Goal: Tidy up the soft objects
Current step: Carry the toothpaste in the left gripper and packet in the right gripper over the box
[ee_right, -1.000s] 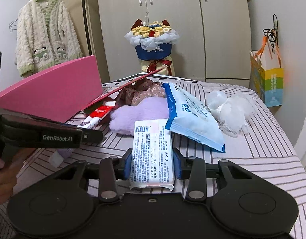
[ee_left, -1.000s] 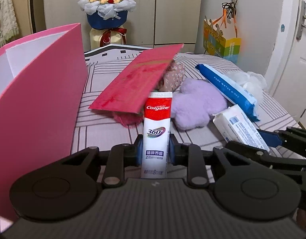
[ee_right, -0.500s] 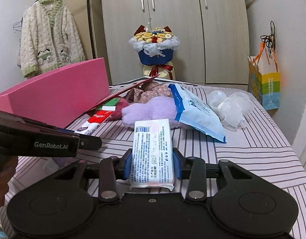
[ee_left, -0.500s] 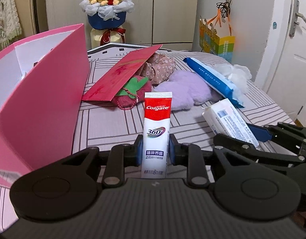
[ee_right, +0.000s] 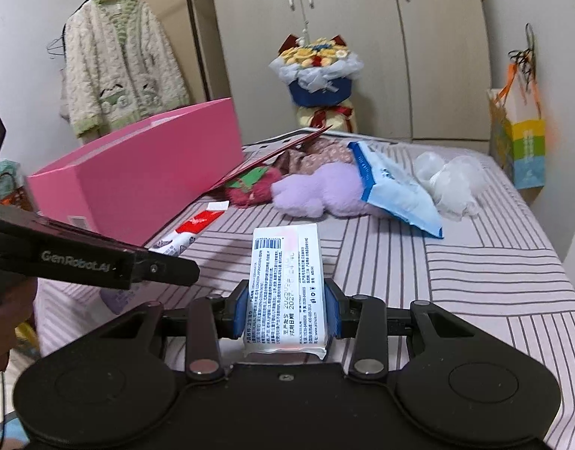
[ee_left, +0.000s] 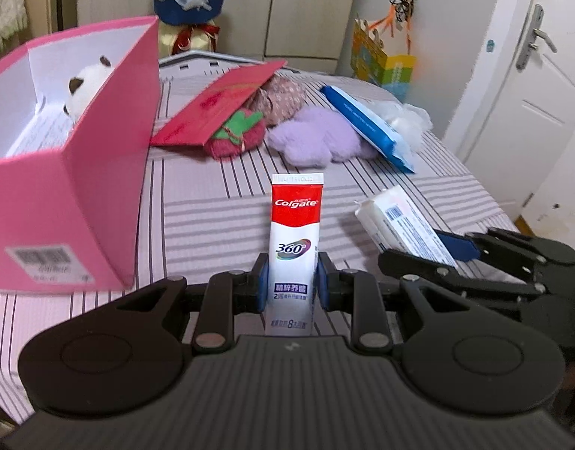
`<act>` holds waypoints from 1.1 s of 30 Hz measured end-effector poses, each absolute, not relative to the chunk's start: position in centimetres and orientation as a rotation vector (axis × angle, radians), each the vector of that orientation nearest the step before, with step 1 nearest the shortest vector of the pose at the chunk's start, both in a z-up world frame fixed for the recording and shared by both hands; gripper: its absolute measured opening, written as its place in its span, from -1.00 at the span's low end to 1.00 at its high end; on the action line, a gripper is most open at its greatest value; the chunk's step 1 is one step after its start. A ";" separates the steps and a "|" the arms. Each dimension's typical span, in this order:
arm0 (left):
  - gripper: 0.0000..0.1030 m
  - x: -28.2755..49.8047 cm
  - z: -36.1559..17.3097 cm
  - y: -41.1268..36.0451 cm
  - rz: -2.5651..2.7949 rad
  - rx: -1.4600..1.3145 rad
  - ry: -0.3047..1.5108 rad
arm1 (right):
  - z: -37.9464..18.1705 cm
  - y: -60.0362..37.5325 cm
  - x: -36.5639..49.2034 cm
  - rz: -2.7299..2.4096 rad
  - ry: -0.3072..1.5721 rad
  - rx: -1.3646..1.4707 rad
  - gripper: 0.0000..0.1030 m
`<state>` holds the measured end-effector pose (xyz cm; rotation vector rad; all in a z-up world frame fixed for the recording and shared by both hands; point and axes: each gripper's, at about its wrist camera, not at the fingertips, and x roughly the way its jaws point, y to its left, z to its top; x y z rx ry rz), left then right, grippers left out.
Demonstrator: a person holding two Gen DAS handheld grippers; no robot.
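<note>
My left gripper [ee_left: 290, 281] is shut on a red and white Colgate toothpaste tube [ee_left: 295, 232], held above the striped bed. My right gripper [ee_right: 286, 307] is shut on a white tissue pack [ee_right: 285, 285]; the pack also shows at the right of the left wrist view [ee_left: 400, 221]. A pink box [ee_left: 81, 172] stands open at the left with a panda plush [ee_left: 85, 82] inside. A red strawberry plush [ee_left: 237, 135], a purple plush [ee_left: 319, 138], a floral fabric item [ee_left: 283, 93] and a blue wipes pack [ee_left: 366, 123] lie further back.
A red flat lid [ee_left: 216, 108] leans over the strawberry plush. White crumpled plastic [ee_right: 448, 180] lies at the far right of the bed. A flower bouquet [ee_right: 317, 71], wardrobe doors [ee_right: 362, 37], a colourful paper bag [ee_right: 520, 150] and a door [ee_left: 531, 75] are beyond.
Both grippers have risen and pulled back from the pile, still holding the toothpaste and tissue pack. The left view now looks down into the pink box.
</note>
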<state>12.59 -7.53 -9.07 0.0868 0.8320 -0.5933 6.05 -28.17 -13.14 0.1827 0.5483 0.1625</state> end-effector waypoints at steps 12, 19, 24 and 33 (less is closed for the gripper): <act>-0.53 10.0 -5.9 -2.6 -0.664 0.039 0.936 | -9.0 -27.3 3.6 0.316 0.640 0.163 -0.13; -0.53 8.7 -2.8 0.9 -0.631 0.044 0.911 | -5.5 -25.6 3.1 0.441 0.661 0.165 -0.13; -0.53 8.5 -0.9 3.2 -0.624 0.044 0.868 | -3.0 -23.7 3.9 0.498 0.655 0.142 -0.13; -0.53 10.7 2.9 6.1 -0.594 0.062 0.751 | 1.0 -19.4 7.3 0.585 0.564 0.114 -0.13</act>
